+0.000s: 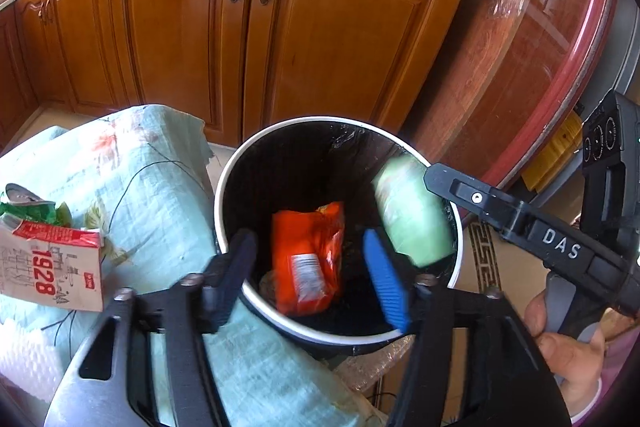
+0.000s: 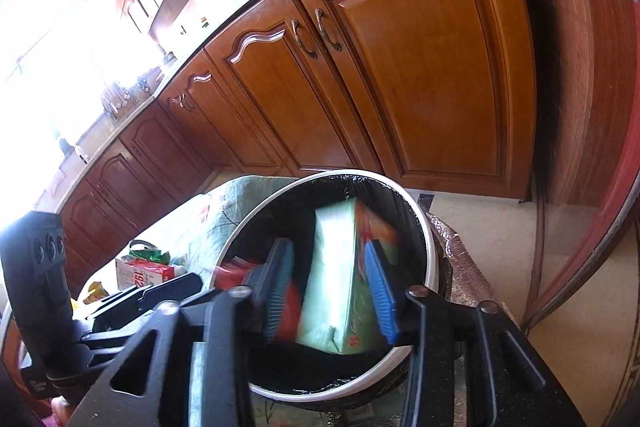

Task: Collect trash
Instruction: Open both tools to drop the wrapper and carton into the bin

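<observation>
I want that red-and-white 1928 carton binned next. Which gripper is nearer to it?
Left. The left gripper, open and empty, hangs over the bin's near rim, beside the red-and-white 1928 carton. The right gripper sits over the bin's far side, around the pale green carton.

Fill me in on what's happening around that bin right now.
A person is clearing trash with two handheld grippers. The right gripper is over the black-lined trash bin with a pale green carton between its fingers; it looks blurred, and whether it is gripped or dropping is unclear. The left gripper hangs open and empty over the bin, where an orange snack bag lies. A "1928" carton waits on the cloth beside it.
</observation>
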Motion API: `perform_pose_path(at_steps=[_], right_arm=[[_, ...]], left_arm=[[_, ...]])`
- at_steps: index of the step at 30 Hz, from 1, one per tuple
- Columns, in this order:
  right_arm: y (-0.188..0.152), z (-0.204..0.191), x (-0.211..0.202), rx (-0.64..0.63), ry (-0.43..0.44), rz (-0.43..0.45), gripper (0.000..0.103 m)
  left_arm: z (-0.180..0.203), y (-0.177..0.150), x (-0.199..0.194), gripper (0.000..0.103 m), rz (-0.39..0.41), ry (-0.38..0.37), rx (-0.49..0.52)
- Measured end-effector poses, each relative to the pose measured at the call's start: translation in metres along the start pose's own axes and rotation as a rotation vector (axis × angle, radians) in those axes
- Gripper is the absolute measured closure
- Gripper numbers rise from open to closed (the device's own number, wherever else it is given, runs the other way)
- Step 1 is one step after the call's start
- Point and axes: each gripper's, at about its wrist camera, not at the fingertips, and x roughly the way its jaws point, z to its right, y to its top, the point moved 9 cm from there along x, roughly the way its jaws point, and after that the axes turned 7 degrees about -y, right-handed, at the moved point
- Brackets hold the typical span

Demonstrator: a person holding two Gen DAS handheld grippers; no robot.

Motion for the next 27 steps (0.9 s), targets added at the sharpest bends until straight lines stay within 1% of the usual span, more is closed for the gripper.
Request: perform_pose_path(at_steps=[2,4,5,6,8,10,12,15,23,27], right_arm=[[-0.002,0.0,-0.003,0.009,0.005,0.004,0.049],[-0.005,-0.001,-0.006,0.02,0.016,0.005,0.045],[-0.006,-0.003,-0.006,0.023,0.021,0.005,0.038],[-0.008,-0.005,-0.008,0.024,0.027,0.007,0.035],[-0.014,-0.01,-0.012,0.026,0.04,0.012,0.019],[-0.022,-0.017,-0.016,0.02,0.053,0.014,0.017],[-0.03,-0.026,-0.021,0.008,0.064,0.014,0.01],[-0.042,-0.04,-0.026,-0.011,0.079,0.015,0.008],[-0.073,-0.071,-0.031,-0.027,0.122,-0.022,0.008],[-0.086,-0.087,-0.032,-0.039,0.141,-0.042,0.008]], left_arm=[[-0.002,-0.003,-0.004,0.04,0.007,-0.001,-0.004],[-0.005,-0.008,-0.01,0.04,0.013,0.003,-0.014],[-0.007,-0.011,-0.014,0.039,0.017,0.002,-0.02],[-0.008,-0.014,-0.018,0.037,0.023,0.001,-0.027],[-0.013,-0.023,-0.029,0.035,0.038,0.008,-0.039],[-0.017,-0.032,-0.04,0.033,0.053,0.017,-0.05],[-0.023,-0.043,-0.05,0.031,0.064,0.023,-0.066],[-0.032,-0.059,-0.065,0.029,0.077,0.039,-0.082],[-0.06,-0.097,-0.103,0.029,0.098,0.085,-0.13],[-0.077,-0.114,-0.121,0.029,0.11,0.12,-0.151]])
